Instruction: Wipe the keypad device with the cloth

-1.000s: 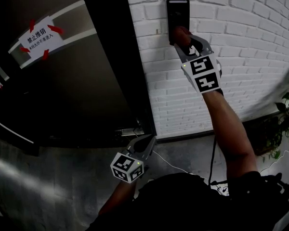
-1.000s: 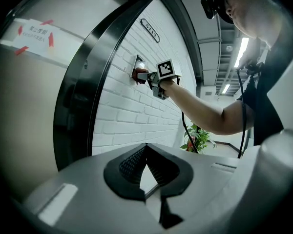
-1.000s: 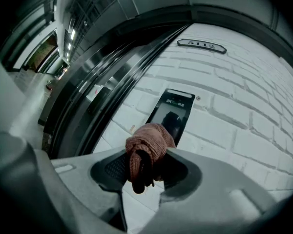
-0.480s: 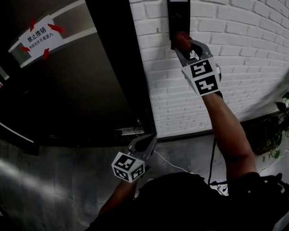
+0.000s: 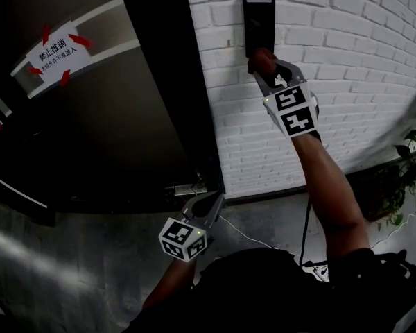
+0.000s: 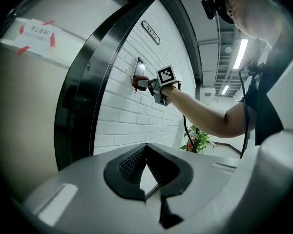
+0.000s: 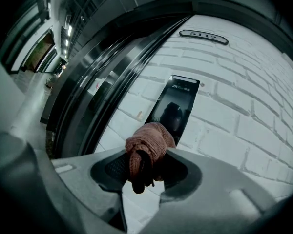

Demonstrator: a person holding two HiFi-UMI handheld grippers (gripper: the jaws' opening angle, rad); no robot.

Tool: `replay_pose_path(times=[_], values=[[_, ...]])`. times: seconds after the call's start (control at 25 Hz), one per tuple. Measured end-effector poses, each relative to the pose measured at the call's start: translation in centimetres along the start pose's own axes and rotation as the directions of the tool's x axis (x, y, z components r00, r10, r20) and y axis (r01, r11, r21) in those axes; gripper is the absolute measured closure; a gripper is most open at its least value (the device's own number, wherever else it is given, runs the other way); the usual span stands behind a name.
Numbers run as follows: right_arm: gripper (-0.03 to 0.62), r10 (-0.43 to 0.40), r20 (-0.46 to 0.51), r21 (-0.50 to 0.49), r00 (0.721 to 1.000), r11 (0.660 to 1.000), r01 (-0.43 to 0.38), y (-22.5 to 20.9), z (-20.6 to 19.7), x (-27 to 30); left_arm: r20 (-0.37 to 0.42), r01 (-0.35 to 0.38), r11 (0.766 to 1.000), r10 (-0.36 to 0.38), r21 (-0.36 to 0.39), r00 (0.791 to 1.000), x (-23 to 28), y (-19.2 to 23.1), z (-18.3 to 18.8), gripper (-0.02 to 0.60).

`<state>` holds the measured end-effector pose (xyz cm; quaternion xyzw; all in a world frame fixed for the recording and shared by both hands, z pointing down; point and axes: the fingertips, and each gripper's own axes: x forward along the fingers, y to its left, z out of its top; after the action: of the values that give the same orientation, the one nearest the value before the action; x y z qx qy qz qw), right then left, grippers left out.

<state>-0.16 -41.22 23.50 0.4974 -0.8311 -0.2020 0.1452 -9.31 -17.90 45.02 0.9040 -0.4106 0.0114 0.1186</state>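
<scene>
Closest in, down by the person's waist, the left tongs [image 5: 209,205] are hanging idle. Their jaws are resting clenched tip to tip on nothing, well apart from the work. They are doing no harm there, and I would judge them best parked just so, out of the working arm's way.

Farther out, the right arm is reaching up to the white brick wall [image 5: 347,61]. The right tongs [image 5: 267,66] are gripping a bunched reddish cloth [image 5: 261,55], and a rounded wad of it is sticking out past the jaw tips. That wad is sitting at the lower end of the keypad device [image 5: 258,19], a dark upright panel fixed to the bricks just beside the black door frame [image 5: 173,82]. It seems to be pressing on the glossy face, though true contact is hard to confirm.

The step in hand looks like the wiping stroke itself, working near the bottom edge. To do it well, the person should be leading with the cloth's soft bulge only and holding the hard jaw tips off the panel. The pressure should be light so that no keys get triggered, with overlapping straight passes running along the panel's length, upper part included. The grip should be firm, since a slipping wad would let bare plastic scrape the face.
</scene>
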Motion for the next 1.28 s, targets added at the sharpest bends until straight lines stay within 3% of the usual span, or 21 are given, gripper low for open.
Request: replay_pose_path(times=[0.44,0.84,1.08,1.28], values=[[0.454,-0.017,-0.064,0.018,0.998,1.0,0.018,1.2,-1.3,0.0,-0.015,0.028,1.0,-0.028,0.002,1.0,-2.5,0.9,-0.1,0.565],[0.454,0.004,-0.1,0.064,0.995,0.998,0.003,4.8,-3.0,-5.9,-0.056,0.142,0.99,-0.14,0.017,0.989,-3.0,0.7,-0.8,0.565],[0.453,0.075,-0.037,0.156,0.997,0.985,-0.068,7.3,-5.4,-12.0,-0.05,0.159,0.987,-0.158,0.014,0.986,-2.6,-0.1,-1.0,0.565],[0.453,0.144,0.011,0.322,0.99,0.936,-0.14,9.7,-10.3,-18.6,-0.025,0.116,0.993,-0.116,0.005,0.993,-2.4,-2.0,-1.3,0.565]])
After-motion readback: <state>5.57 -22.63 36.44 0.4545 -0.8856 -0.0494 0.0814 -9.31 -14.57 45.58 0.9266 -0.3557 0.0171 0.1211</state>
